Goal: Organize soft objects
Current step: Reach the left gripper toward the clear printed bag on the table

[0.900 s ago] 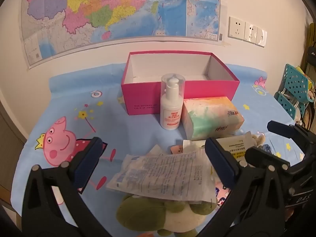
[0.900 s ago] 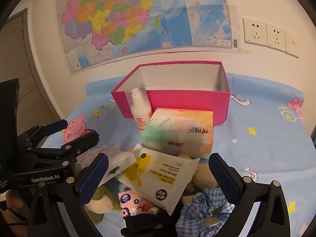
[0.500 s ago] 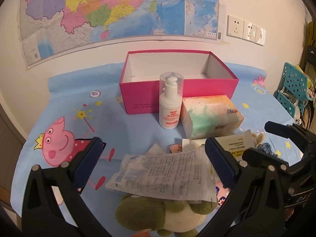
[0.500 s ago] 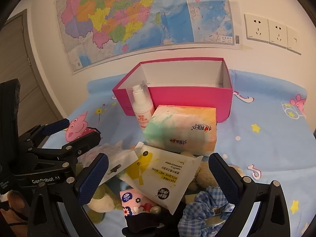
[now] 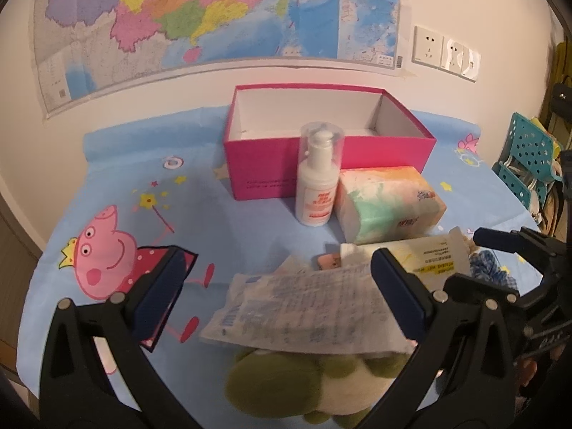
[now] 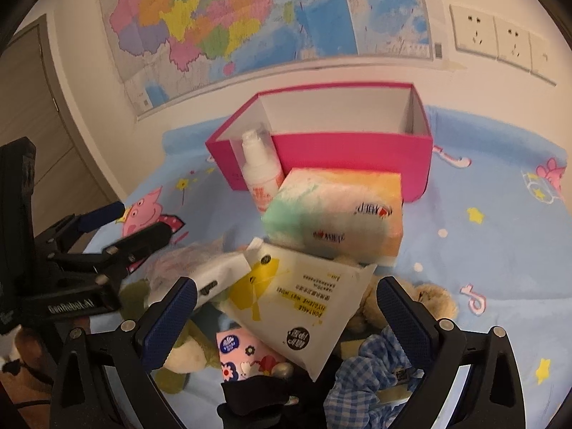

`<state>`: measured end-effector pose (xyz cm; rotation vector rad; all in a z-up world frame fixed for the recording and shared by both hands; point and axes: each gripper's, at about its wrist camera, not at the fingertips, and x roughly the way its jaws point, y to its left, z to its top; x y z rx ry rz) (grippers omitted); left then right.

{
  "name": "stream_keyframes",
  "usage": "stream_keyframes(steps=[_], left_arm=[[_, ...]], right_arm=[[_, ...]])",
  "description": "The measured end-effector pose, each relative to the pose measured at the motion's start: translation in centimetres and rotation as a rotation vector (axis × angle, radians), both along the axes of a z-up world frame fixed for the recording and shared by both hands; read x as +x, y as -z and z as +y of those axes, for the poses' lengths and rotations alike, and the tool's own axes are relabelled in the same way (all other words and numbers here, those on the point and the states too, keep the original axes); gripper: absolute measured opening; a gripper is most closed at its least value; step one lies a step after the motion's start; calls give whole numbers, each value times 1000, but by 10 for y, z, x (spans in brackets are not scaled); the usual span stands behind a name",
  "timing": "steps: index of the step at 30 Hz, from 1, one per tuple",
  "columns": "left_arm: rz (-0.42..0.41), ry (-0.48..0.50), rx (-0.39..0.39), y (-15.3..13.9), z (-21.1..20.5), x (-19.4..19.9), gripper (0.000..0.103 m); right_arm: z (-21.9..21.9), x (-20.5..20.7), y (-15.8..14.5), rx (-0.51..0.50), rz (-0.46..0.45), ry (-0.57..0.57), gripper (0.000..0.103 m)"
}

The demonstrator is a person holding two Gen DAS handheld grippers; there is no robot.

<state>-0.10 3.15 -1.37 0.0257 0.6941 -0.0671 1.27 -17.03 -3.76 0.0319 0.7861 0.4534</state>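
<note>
Both the left gripper (image 5: 282,286) and right gripper (image 6: 286,312) stand wide, holding nothing, above a printed packet (image 5: 304,316) and wipes pack (image 6: 300,296) respectively.

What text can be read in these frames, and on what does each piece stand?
"GenRobot.AI": on the left gripper body, right wrist view.
"PORTABLE HYGIENE WET WIPES": upside down on the wipes pack.
Red logo, twice, on the tissue pack: not legible.
Bottle label: red print, too blurred.
Printed packet: dense lines, blurred.
Pink box front: small print, unreadable.
Map: labels too small.
</note>
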Motion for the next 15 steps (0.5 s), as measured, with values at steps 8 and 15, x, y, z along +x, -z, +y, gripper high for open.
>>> stream_keyframes(steps=[8,15], left_arm=[[41,48,-3,13,21,-4,103],[93,58,-70,26,43,-1,100]], right_arm=[[-4,7,8,-8,34,12,77],[11,3,-2,66,63,-131,77]])
